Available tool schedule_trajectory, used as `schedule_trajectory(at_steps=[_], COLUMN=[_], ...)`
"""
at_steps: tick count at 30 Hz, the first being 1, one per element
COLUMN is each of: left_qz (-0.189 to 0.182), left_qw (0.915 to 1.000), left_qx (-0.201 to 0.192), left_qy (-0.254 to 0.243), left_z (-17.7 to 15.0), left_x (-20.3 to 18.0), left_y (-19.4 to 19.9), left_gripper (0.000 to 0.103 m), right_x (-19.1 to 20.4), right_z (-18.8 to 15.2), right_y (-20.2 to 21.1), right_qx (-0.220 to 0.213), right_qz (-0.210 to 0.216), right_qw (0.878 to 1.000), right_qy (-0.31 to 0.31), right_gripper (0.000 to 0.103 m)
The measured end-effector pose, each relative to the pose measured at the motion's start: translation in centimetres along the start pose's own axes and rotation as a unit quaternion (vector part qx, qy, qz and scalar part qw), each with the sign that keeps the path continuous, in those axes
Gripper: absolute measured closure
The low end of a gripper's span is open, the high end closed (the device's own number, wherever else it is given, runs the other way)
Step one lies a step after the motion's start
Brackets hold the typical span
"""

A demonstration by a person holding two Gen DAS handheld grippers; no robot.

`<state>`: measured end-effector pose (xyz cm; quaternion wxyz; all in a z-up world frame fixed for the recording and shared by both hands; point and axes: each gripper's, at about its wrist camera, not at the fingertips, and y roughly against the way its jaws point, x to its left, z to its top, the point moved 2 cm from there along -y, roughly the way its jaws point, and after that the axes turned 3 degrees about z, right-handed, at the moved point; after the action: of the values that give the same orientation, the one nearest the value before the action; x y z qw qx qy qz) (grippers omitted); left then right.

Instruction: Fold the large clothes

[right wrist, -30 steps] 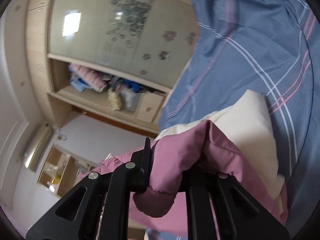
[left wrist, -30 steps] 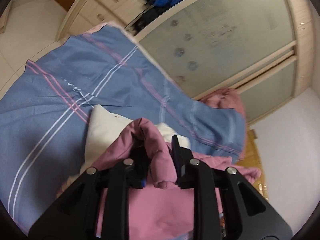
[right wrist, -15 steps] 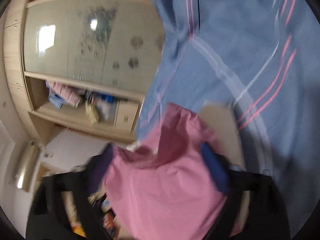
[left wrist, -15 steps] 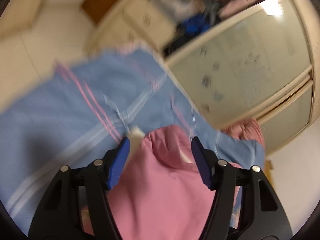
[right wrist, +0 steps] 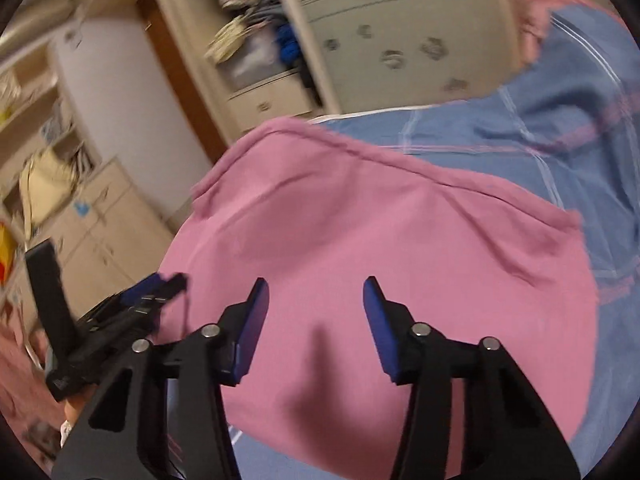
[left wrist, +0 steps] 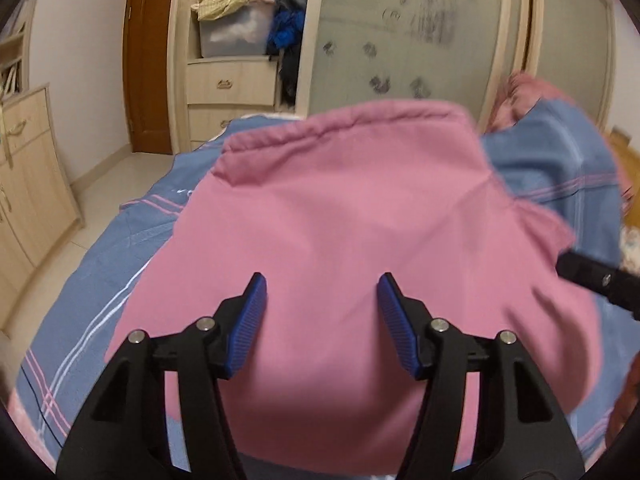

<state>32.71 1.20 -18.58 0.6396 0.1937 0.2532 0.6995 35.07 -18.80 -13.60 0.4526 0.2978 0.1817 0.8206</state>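
The pink garment (left wrist: 360,248) lay folded on the blue striped bedsheet (left wrist: 100,280), both the left tool (left wrist: 320,320) and right tool (right wrist: 316,320) apart and empty, the right's jaws just narrowing; pressing creases flat seemed advisable.

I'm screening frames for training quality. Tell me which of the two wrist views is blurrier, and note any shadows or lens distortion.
Right wrist view: blurrier, with the wardrobe and cabinets smeared by motion and a soft shadow on the pink garment. Left wrist view: mostly sharp, wardrobe shelf crisp, with only the garment's right edge smeared. Both views: fisheye bending of straight furniture edges and dark corners.
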Motion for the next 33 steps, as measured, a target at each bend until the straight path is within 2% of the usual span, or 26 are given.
schedule_trajectory(at_steps=[4,7,9,10,11,14,16,17,18,20,21,22,23,24,26,28,31,33], left_qz=[0.024,0.036,0.045,0.05,0.055,0.08,0.083,0.078,0.072,0.061,0.057,0.057,0.057,0.056,0.055,0.057,0.06,0.06], left_qw=[0.9993,0.9979,0.997,0.9969,0.9969,0.9951,0.9952,0.9956,0.9961,0.9966,0.9968,0.9968,0.9969,0.9971,0.9972,0.9971,0.9969,0.9972], left_qx=[0.022,0.043,0.053,0.056,0.055,0.053,0.05,0.05,0.051,0.054,0.056,0.055,0.054,0.052,0.047,0.048,0.049,0.045], left_qy=[0.017,0.033,0.033,0.024,0.009,-0.021,-0.015,-0.009,-0.002,0.01,0.011,0.008,0.004,-0.003,-0.019,-0.018,-0.01,-0.002], left_z=[0.4,0.3,0.1,0.0,0.0,-0.4,-0.5,-0.4,-0.4,-0.4,-0.5,-0.6,-0.7,-0.7,-0.8,-0.9,-1.0,-0.9], left_x=[1.3,3.0,3.6,3.6,3.3,2.5,2.6,2.9,3.2,3.8,3.9,3.9,3.8,3.6,3.3,3.5,3.7,4.2], left_y=[-2.5,-4.2,-5.2,-5.8,-6.2,-6.9,-6.4,-6.2,-6.0,-6.0,-6.1,-6.0,-6.1,-6.0,-6.0,-6.1,-5.8,-5.3], left_gripper=[0.039,0.038,0.039,0.039,0.039,0.038,0.037,0.037,0.036,0.035,0.035,0.035,0.034,0.033,0.032,0.031,0.031,0.032], right_x=[4.0,3.6,1.0,-0.3,-1.6,-3.4,-3.3,-3.6,-4.1,-7.2,-8.8,-11.4,-14.1,-16.3,-19.8,-20.8,-18.2,-15.1], right_z=[2.0,2.9,3.2,3.3,3.5,3.3,3.3,3.6,3.9,4.7,4.8,4.4,3.4,2.5,0.9,0.1,0.4,1.6], right_y=[-6.4,-11.9,-14.9,-15.7,-16.1,-15.5,-13.6,-11.9,-10.5,-8.3,-7.9,-8.1,-8.7,-9.0,-8.0,-7.2,-6.0,-5.7], right_qx=[0.052,0.082,0.096,0.099,0.097,0.094,0.08,0.062,0.043,0.007,0.009,0.028,0.058,0.073,0.069,0.067,0.057,0.032], right_qz=[0.008,-0.077,-0.096,-0.089,-0.08,-0.049,-0.042,-0.058,-0.094,-0.201,-0.231,-0.263,-0.273,-0.278,-0.274,-0.251,-0.275,-0.215], right_qw=[0.997,0.99,0.989,0.99,0.992,0.994,0.995,0.996,0.994,0.979,0.972,0.962,0.956,0.952,0.948,0.948,0.945,0.964], right_qy=[0.053,0.089,0.059,0.038,0.013,-0.031,-0.034,-0.033,-0.03,-0.039,-0.05,-0.064,-0.084,-0.104,-0.149,-0.183,-0.167,-0.156], right_gripper=[0.053,0.053,0.057,0.057,0.063,0.07,0.073,0.074,0.074,0.065,0.062,0.047,0.039,0.039,0.039,0.04,0.04,0.04])
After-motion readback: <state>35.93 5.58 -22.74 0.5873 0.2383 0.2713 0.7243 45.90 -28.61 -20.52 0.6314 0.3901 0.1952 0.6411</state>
